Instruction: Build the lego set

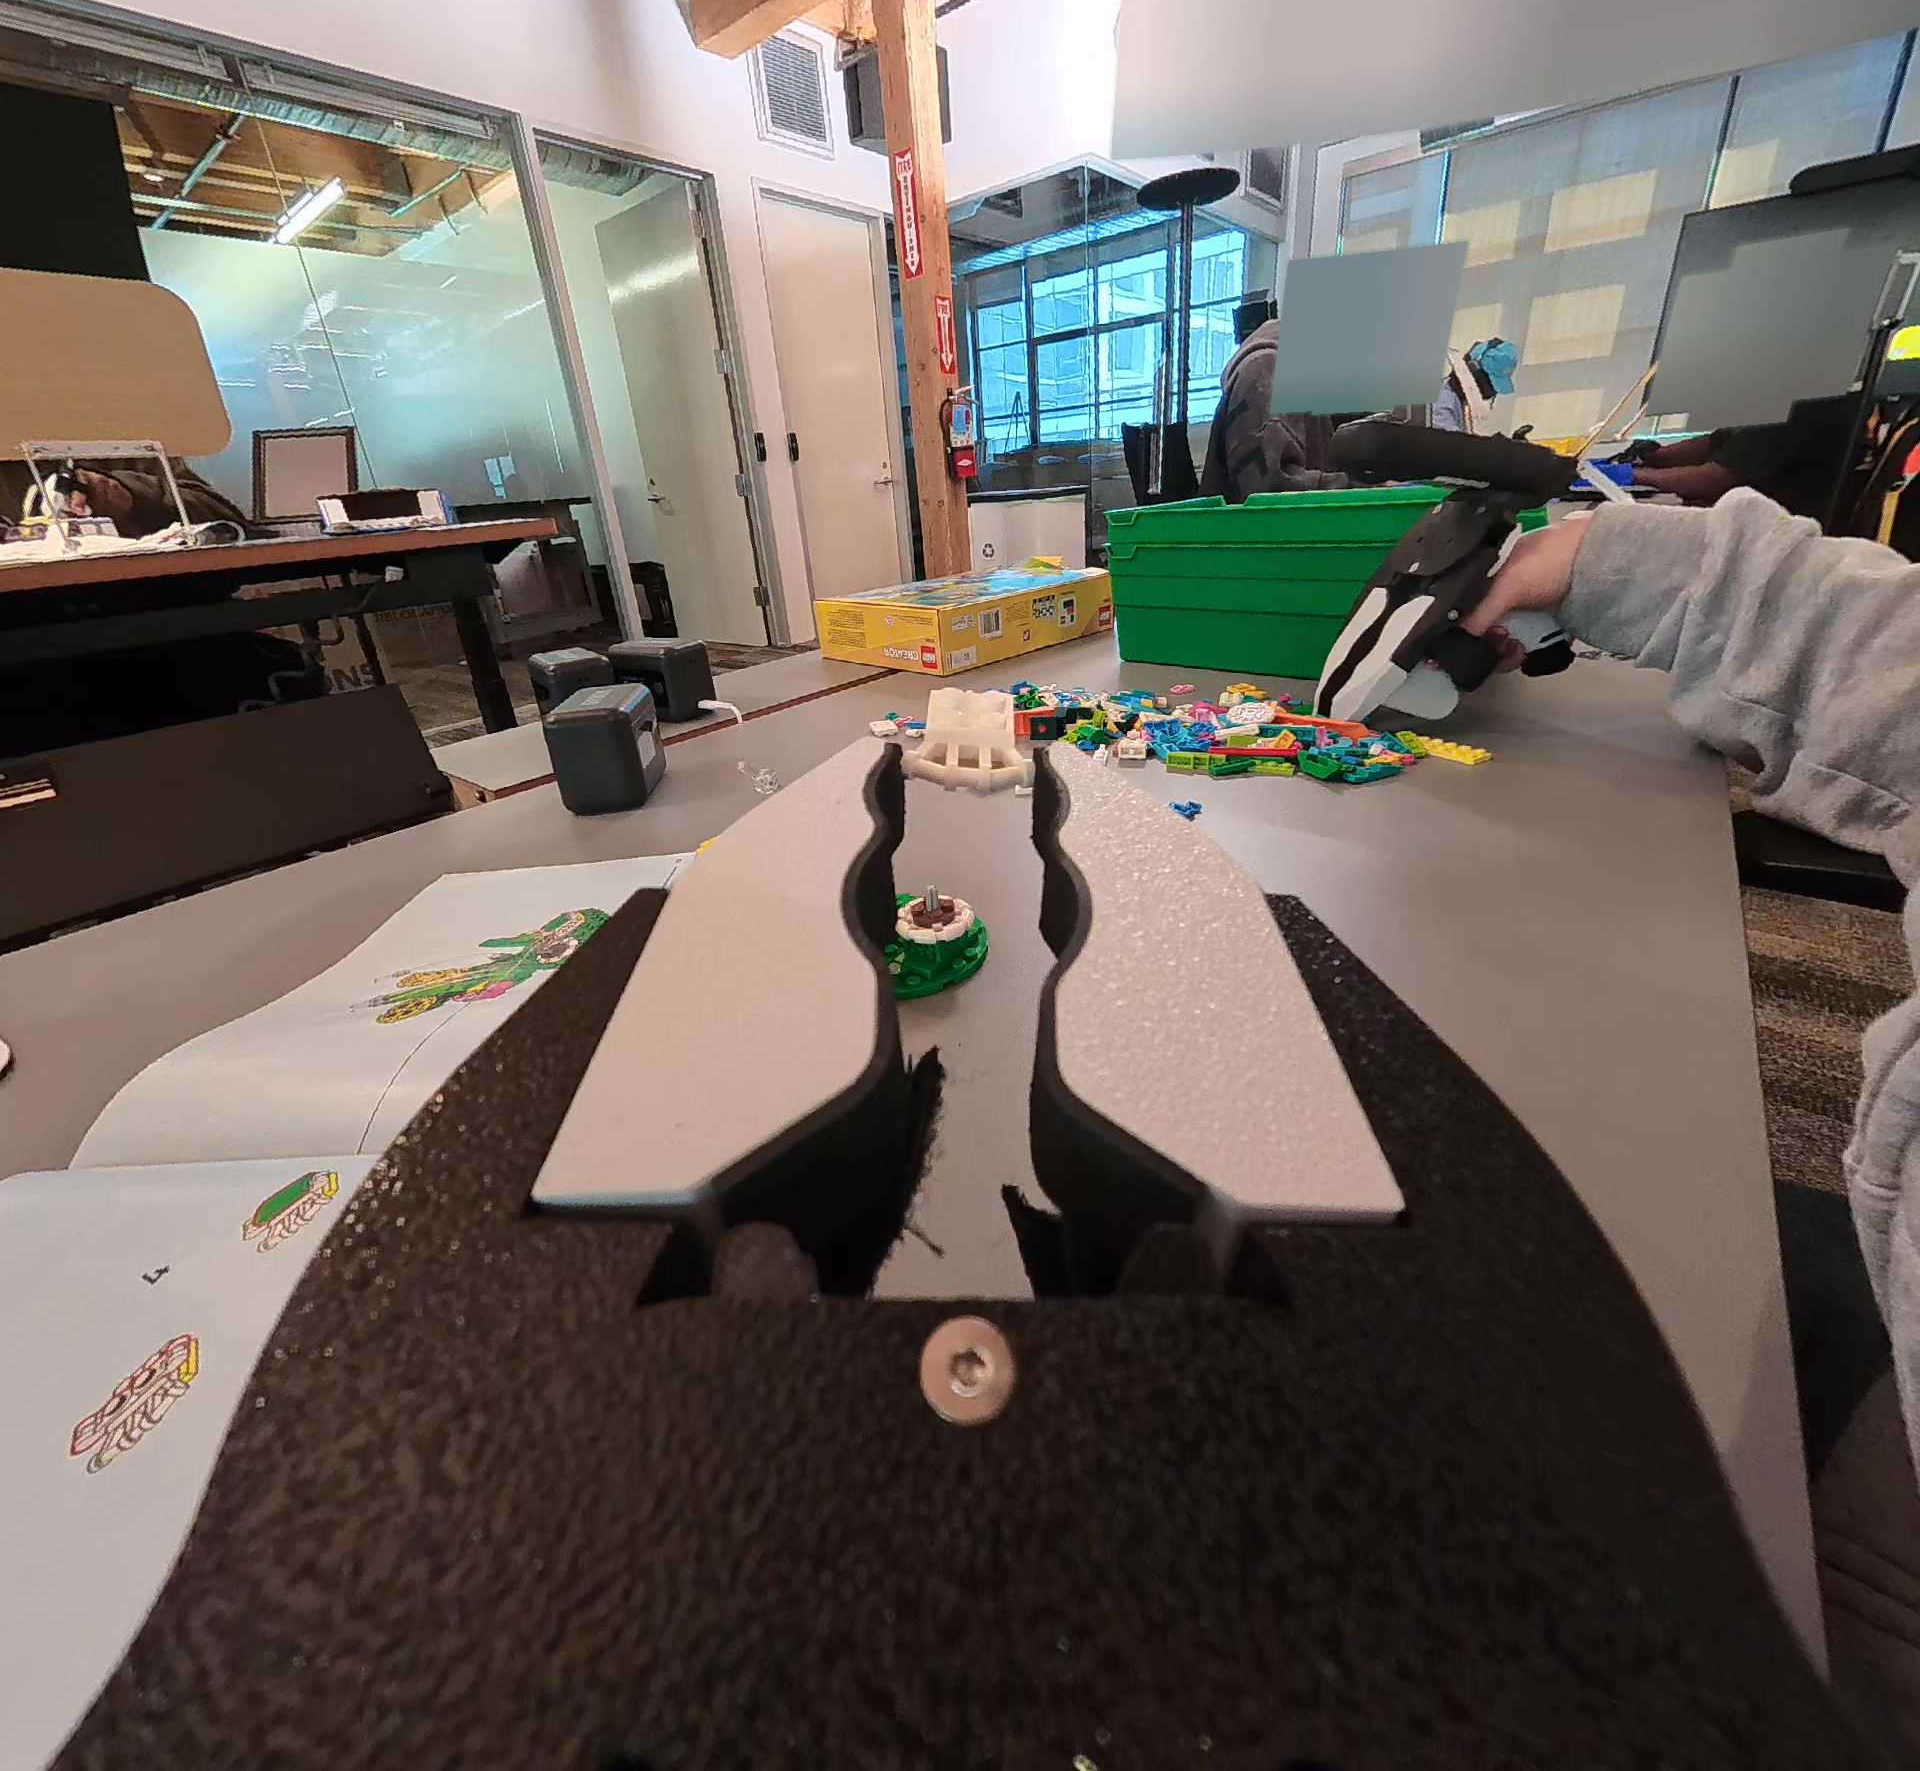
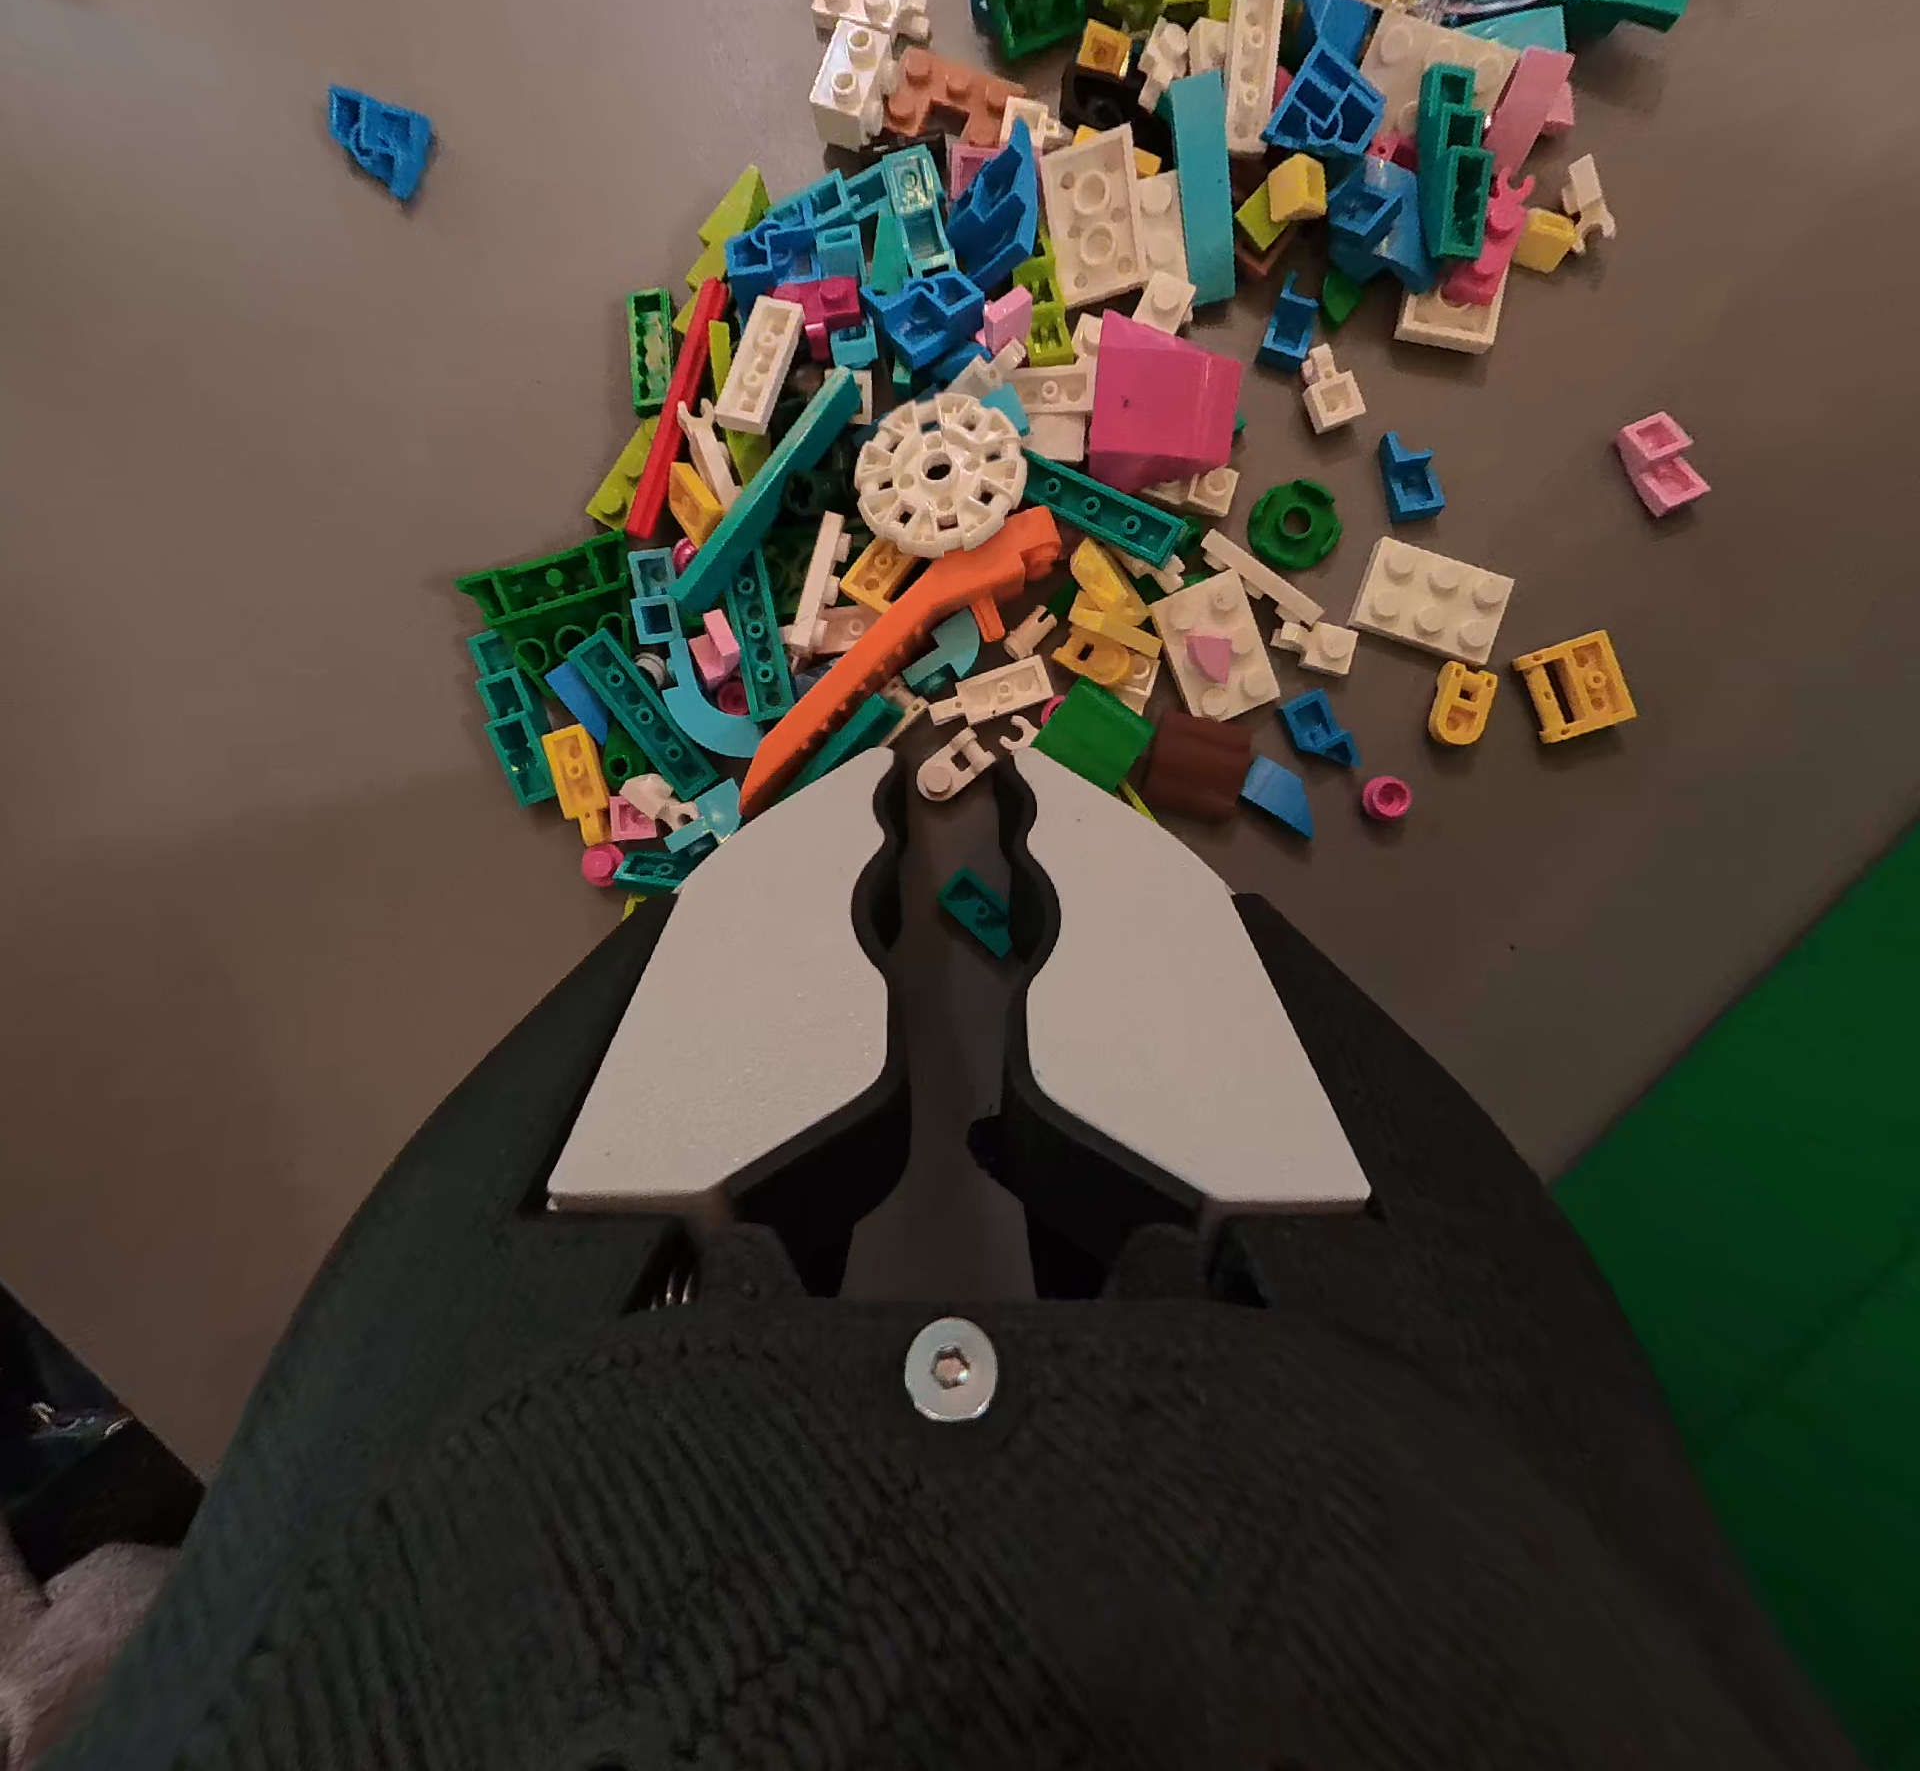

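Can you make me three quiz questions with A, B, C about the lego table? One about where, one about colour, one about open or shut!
1. Where does the right hand-held gripper point?
A. At the brick pile
B. At the booklet
C. At the yellow box

2. What colour is the long curved tool in the pile?
A. Purple
B. Orange
C. Black

3. How is the left hand-held gripper?
A. Shut on a brick
B. Open, holding nothing
C. Shut on the booklet

Answers: 1 A, its tips sit at the pile's edge. 2 B, it is plainly orange. 3 B, a gap shows between its fingers.
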Demonstrator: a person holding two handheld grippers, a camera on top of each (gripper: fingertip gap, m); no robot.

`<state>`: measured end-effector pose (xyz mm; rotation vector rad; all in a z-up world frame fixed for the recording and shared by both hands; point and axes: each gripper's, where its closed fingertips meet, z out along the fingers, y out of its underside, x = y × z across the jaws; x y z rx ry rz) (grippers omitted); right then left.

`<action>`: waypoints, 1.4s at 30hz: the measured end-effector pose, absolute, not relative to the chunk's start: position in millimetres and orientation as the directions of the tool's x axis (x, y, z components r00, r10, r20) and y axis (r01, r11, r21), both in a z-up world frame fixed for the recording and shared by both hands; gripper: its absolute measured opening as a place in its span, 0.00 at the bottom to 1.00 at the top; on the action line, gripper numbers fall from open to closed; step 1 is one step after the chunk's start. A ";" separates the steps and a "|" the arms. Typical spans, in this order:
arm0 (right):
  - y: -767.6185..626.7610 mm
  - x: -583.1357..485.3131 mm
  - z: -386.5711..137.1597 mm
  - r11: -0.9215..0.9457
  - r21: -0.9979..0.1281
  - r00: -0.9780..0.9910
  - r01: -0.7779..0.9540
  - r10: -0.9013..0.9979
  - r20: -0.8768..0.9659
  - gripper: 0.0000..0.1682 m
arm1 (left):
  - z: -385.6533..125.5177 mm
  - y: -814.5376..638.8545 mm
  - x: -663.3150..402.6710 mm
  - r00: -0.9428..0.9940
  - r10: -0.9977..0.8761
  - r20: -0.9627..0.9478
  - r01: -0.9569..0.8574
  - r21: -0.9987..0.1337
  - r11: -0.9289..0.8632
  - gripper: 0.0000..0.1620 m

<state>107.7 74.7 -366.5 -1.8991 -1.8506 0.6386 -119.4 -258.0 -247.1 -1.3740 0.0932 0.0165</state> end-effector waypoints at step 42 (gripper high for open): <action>-56.9 53.8 -361.5 0.453 -0.596 -0.537 0.663 0.843 0.043 0.05 | -247.0 -258.8 -118.8 0.997 -0.047 -0.067 -0.056 -0.978 0.202 0.14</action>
